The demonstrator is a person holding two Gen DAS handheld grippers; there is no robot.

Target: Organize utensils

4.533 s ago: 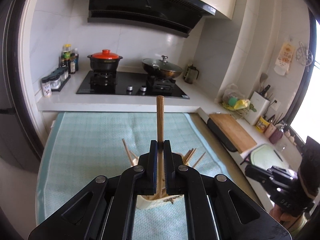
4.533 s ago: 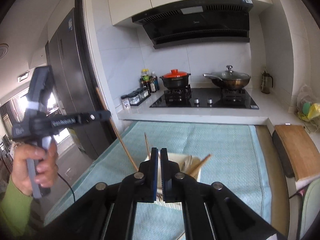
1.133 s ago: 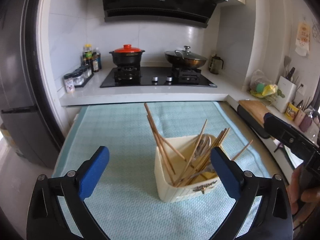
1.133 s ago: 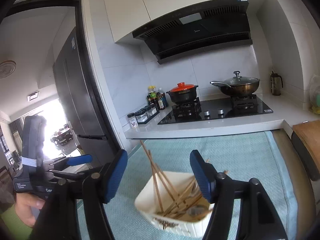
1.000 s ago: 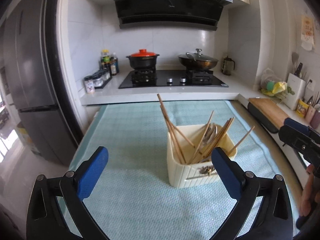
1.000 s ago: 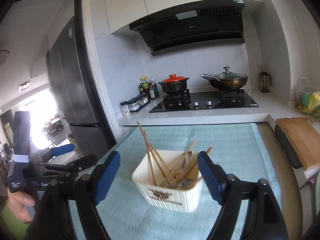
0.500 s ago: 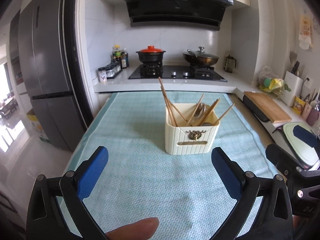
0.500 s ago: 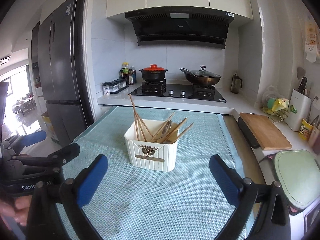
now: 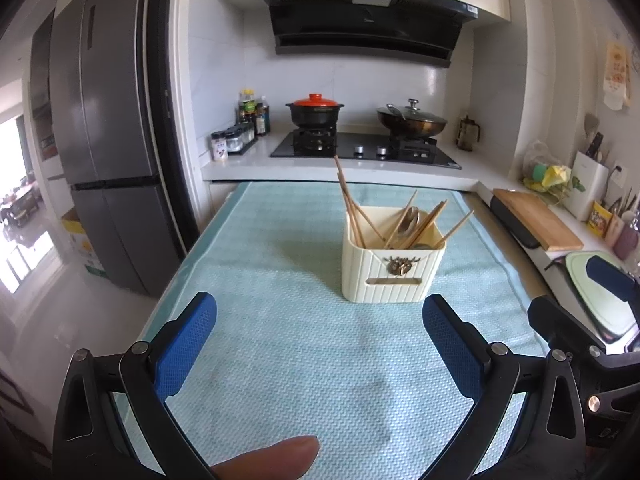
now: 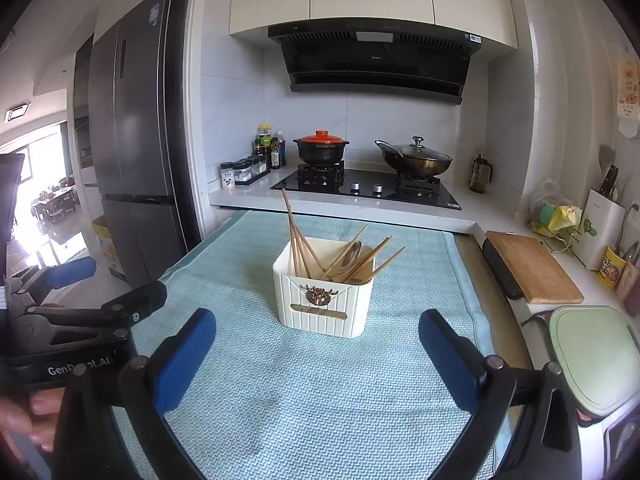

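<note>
Both released: the left hand-held gripper [image 9: 318,344] and the right hand-held gripper [image 10: 316,346] hung wide apart and empty. The holder [image 9: 392,272] stood ahead on the tabletop [image 9: 280,360], chopsticks [image 9: 352,204] and spoon [image 9: 411,218] leaning inside.

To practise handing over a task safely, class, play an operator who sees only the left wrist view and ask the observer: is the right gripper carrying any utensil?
Observer: No. The right gripper is wide open, with nothing between its blue pads.
Operator: Where is it relative to the holder?
Observer: The cream utensil holder stands ahead of it, apart, roughly centred between its fingers.
Operator: What does my left gripper show from that side?
Observer: The left gripper has white lettering on its black body, beginning "Gen"; part of it is hidden.
</note>
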